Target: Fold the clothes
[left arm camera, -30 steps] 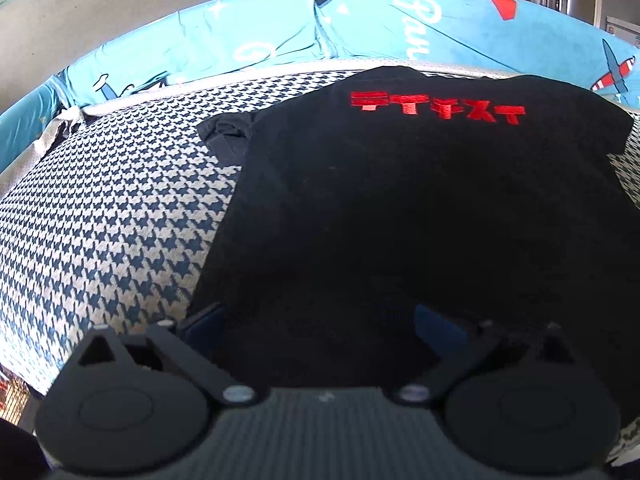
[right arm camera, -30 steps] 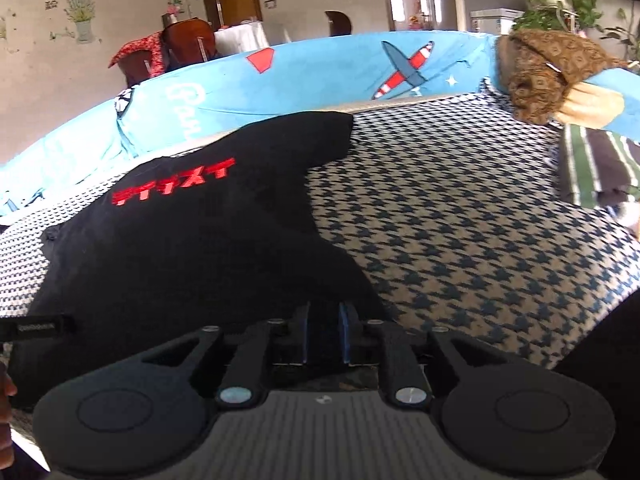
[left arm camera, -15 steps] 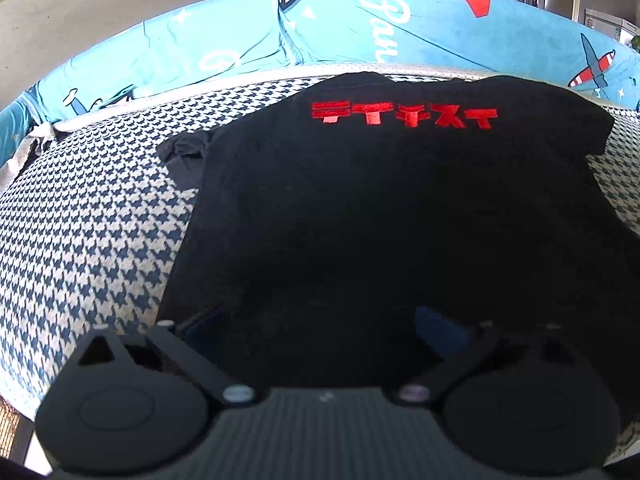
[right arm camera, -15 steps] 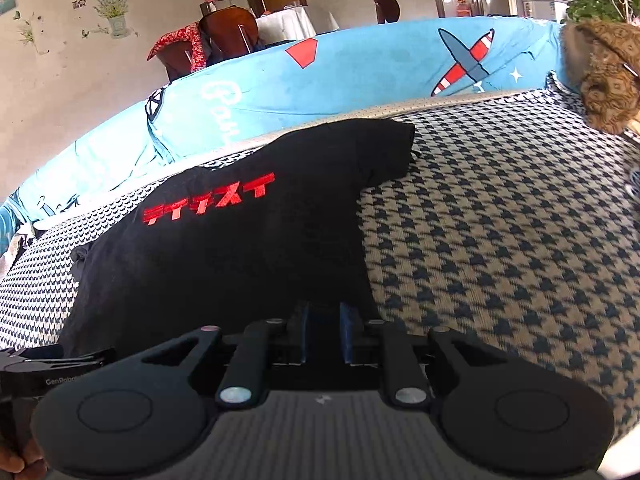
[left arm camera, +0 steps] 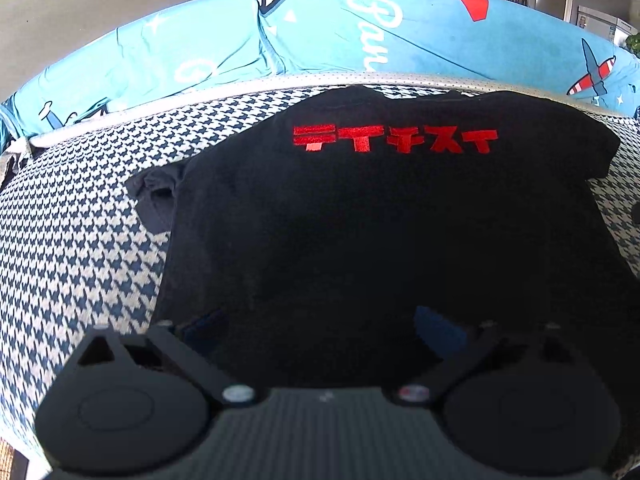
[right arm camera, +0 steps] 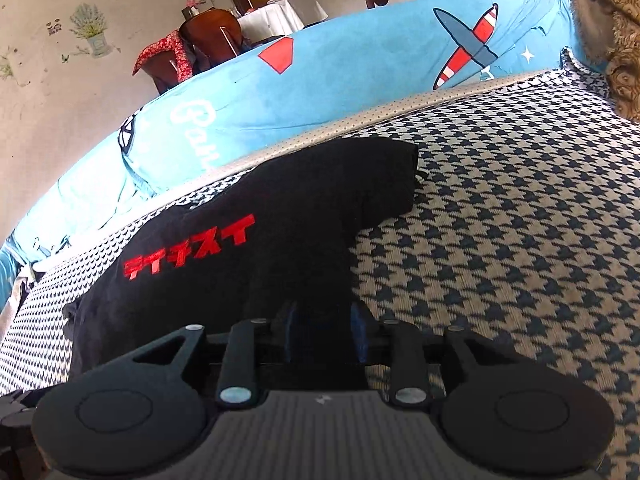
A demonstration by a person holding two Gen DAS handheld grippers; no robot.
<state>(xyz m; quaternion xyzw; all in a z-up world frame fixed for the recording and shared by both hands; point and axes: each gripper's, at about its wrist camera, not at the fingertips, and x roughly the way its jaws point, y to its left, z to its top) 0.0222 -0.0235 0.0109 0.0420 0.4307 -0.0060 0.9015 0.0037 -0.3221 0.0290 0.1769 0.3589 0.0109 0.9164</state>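
right tongs [right arm camera: 324, 330] parted slightly, shirt [right arm camera: 248, 248] nearer

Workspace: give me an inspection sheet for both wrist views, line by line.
Surface: houndstooth cover, blue-and-cream, under the garment.
Job's things: black T-shirt with red lettering, spread mostly flat; one sleeve crumpled at its edge.
Clutter: brown patterned fabric at the far right of the cover.
Grippers: left gripper open, fingers wide apart over the shirt's near hem; right gripper nearly closed at the shirt's near edge, whether it pinches cloth is unclear.
Cables: nothing seen.
Surroundings: blue printed backrest with an airplane design; wooden chair and wall stickers behind.
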